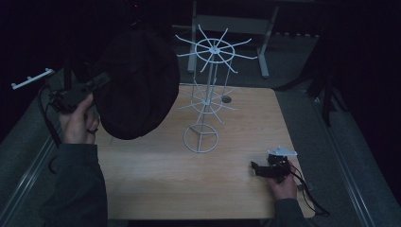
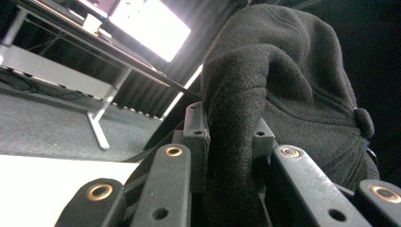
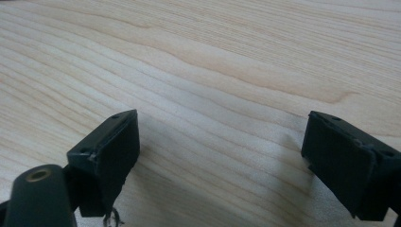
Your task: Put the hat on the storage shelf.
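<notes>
You have the black cap [image 1: 137, 85] off the desk [image 1: 156, 175]: your left gripper [image 1: 97, 82] has its jaws clenched on a fold of the fabric, holding it in the air at the left, just beside the white wire rack [image 1: 208, 90]. Judging from this, hanging it on a prong is what's left. Your right gripper [image 1: 257, 169] rests near right, jaws released and holding nothing.

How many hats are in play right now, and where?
1. The black hat hangs off the table, clamped in the left gripper to the left of the white wire rack. The rack's prongs look bare; the dim light could hide something.
</notes>
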A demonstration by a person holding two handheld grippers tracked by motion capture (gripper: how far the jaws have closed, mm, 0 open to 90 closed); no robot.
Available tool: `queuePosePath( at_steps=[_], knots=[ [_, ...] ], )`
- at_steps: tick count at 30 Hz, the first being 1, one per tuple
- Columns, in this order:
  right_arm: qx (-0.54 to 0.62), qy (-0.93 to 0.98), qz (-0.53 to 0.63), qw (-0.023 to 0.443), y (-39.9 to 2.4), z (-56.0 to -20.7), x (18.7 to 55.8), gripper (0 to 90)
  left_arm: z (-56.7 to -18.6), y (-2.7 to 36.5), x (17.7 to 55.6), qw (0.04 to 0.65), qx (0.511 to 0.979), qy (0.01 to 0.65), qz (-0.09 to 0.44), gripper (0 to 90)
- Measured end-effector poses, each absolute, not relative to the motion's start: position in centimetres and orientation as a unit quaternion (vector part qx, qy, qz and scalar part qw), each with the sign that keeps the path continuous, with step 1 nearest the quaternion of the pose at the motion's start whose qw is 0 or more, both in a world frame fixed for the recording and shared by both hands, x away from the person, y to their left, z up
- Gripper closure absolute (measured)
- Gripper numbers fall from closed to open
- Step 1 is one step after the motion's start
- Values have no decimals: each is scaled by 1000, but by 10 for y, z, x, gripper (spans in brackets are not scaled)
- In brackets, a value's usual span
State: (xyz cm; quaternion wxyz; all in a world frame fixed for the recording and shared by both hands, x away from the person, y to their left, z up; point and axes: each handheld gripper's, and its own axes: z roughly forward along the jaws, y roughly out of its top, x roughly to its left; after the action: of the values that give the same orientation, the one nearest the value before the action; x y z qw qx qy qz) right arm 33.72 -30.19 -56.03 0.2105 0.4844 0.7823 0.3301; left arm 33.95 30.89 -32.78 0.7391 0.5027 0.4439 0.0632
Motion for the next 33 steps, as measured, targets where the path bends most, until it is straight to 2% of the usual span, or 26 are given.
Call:
queuePosePath(
  at_steps=[14, 23, 33],
  knots=[
    [484, 782, 330, 210, -302, -560, 337, 121, -323, 282, 350, 747, 513, 421, 43, 771],
    [485, 782, 330, 211, -302, -560, 337, 121, -327, 252, 363, 712, 558, 422, 54, 771],
    [485, 782, 330, 210, -302, -560, 337, 121, -337, 244, 371, 676, 584, 446, 65, 749]
  ],
)
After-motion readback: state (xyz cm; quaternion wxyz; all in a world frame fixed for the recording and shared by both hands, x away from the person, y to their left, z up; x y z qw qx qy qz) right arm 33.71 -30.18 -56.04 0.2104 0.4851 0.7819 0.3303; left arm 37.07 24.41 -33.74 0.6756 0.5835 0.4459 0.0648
